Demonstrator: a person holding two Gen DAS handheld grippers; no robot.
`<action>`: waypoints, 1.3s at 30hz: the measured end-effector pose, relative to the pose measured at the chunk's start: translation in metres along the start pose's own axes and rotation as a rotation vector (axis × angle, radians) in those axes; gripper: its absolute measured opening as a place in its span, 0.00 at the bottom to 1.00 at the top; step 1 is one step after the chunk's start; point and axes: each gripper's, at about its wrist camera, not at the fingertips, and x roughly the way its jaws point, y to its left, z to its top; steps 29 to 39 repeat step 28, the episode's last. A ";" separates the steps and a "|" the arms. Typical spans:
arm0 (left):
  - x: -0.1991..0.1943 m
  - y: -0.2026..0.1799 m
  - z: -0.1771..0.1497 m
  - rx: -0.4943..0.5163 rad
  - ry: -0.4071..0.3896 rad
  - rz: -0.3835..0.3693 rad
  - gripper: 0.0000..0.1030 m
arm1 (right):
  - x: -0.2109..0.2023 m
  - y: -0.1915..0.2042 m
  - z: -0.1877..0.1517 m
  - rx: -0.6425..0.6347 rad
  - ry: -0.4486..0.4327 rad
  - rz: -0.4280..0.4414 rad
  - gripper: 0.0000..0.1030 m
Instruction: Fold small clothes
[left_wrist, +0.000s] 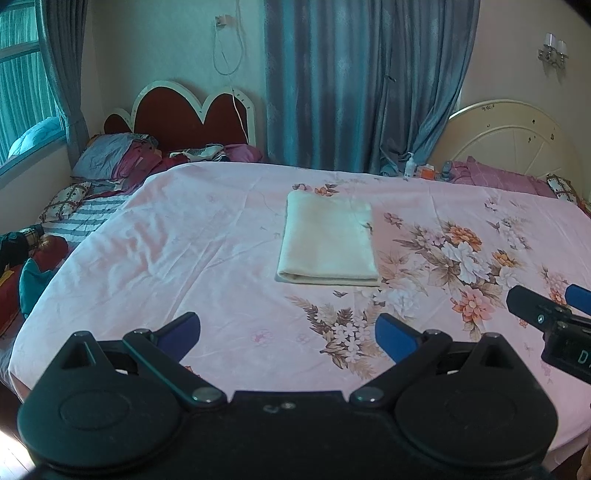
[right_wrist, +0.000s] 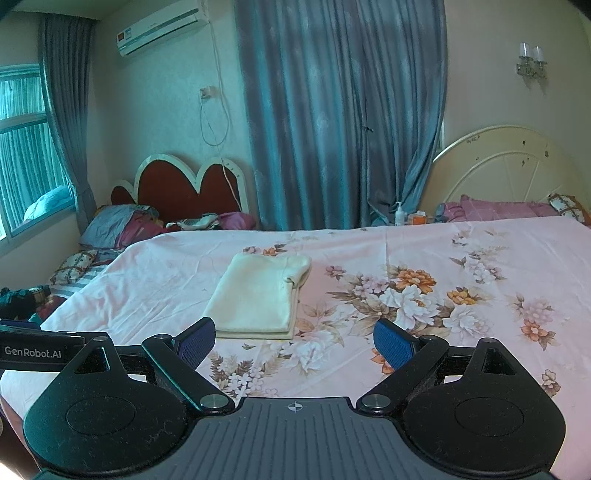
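Now you're holding the left gripper (left_wrist: 288, 334) and right gripper (right_wrist: 294, 339) w/ jaws apart, empty, near the cream folded garment (left_wrist: 328, 240) lying flat on the floral bedsheet (left_wrist: 184, 240): prob. soft, light, limp, so you're best pinching corners/edge.

Folded cream garment on a floral pink bed, left gripper held wide above the near edge

The left gripper (left_wrist: 288, 334) filled the bottom of the frame, its blue-padded fingers (left_wrist: 393, 338) spread apart and holding nothing, with the pink floral sheet (left_wrist: 177, 236) between them. A cream garment (left_wrist: 328, 240), folded into a neat rectangle, lay flat at the centre of the frame, well apart from the fingers. Part of the right gripper (left_wrist: 546, 306) entered at the right edge, its jaw state unclear. Grey-blue curtains (left_wrist: 351, 85) hung at upper centre, a red scalloped headboard (left_wrist: 184, 114) stood at upper left above rumpled pillows (left_wrist: 110, 155)
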 end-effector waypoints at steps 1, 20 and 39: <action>0.002 -0.002 0.000 0.000 0.003 -0.001 0.98 | 0.000 0.000 0.000 0.000 0.001 0.002 0.89; 0.028 -0.007 0.010 0.010 0.028 -0.041 0.97 | 0.025 -0.007 -0.004 0.025 0.032 -0.010 0.89; 0.069 -0.005 0.021 0.043 0.015 -0.045 1.00 | 0.054 -0.024 -0.009 0.057 0.091 -0.065 0.89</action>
